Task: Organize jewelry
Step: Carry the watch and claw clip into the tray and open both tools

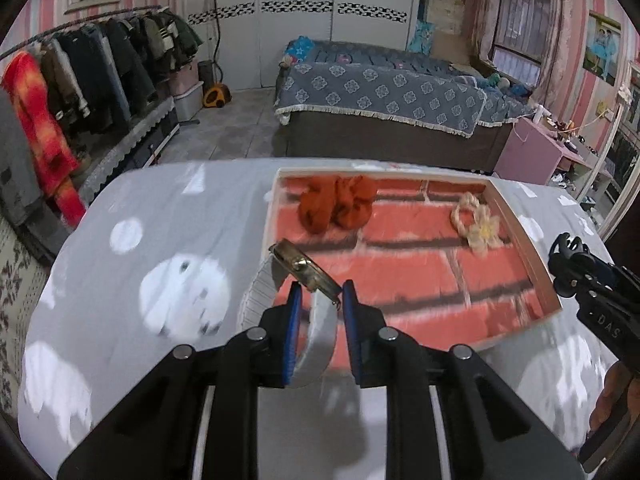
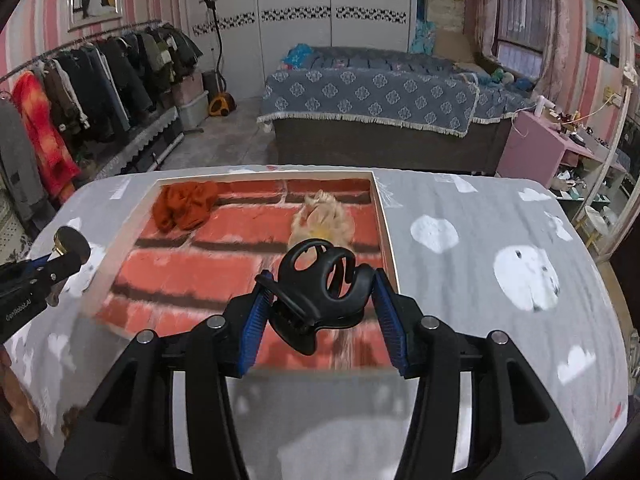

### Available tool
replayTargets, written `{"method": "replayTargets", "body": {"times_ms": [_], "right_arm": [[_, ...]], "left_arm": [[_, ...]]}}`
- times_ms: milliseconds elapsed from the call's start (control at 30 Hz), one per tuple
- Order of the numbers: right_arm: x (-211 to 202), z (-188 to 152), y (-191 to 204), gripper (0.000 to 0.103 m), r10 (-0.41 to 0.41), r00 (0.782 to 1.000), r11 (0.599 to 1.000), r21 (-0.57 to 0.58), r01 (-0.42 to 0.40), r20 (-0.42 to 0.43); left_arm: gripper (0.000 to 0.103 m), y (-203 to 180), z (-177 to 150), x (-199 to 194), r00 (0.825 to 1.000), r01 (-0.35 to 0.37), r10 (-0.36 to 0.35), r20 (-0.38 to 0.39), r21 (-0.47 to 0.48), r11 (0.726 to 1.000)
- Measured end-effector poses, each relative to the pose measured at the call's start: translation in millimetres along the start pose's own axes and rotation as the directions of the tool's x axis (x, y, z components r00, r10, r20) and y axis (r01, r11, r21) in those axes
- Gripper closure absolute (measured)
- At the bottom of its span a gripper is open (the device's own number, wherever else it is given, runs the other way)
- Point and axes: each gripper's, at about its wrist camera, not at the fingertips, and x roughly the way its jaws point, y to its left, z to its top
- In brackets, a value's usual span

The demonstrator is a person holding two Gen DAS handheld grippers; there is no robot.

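Note:
My left gripper [image 1: 319,294] is shut on the grey strap of a wristwatch [image 1: 303,267] with a gold-rimmed case, held above the near left edge of a shallow white-walled tray [image 1: 524,226] lined with a red brick print. My right gripper [image 2: 322,294] is shut on a black hair claw clip [image 2: 322,286] above the tray [image 2: 385,224], near its right wall. In the tray lie an orange scrunchie [image 1: 338,204] at the far left and a cream crocheted flower band [image 1: 478,220] at the far right. Each gripper shows at the edge of the other's view: the right gripper [image 1: 576,268] and the left gripper [image 2: 64,250].
The tray lies on a table under a grey cloth [image 2: 500,240] with white cloud shapes. Beyond the table's far edge are a bed [image 1: 380,96], a clothes rack [image 1: 100,60] at the left and a pink desk [image 1: 536,148] at the right.

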Motion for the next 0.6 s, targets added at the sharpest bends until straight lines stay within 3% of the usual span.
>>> {"method": "replayTargets", "body": {"times_ms": [267,600], "right_arm": [[75.6,18.3,-7.5,0.053,-0.031,0.996,0.999,-0.01,0.031,-0.085],[117.5,19.7,-11.6,0.052,-0.069,0.991,0.997,-0.03,0.066,-0.114]], "left_arm": [[0.082,-13.0,25.7,79.7,0.994,0.007,-0.008,-0.108,-0.014,1.0],[0.082,-15.6,41.7,124.0,0.985,0.021,-0.023,-0.17,-0.008,1.0]]}}
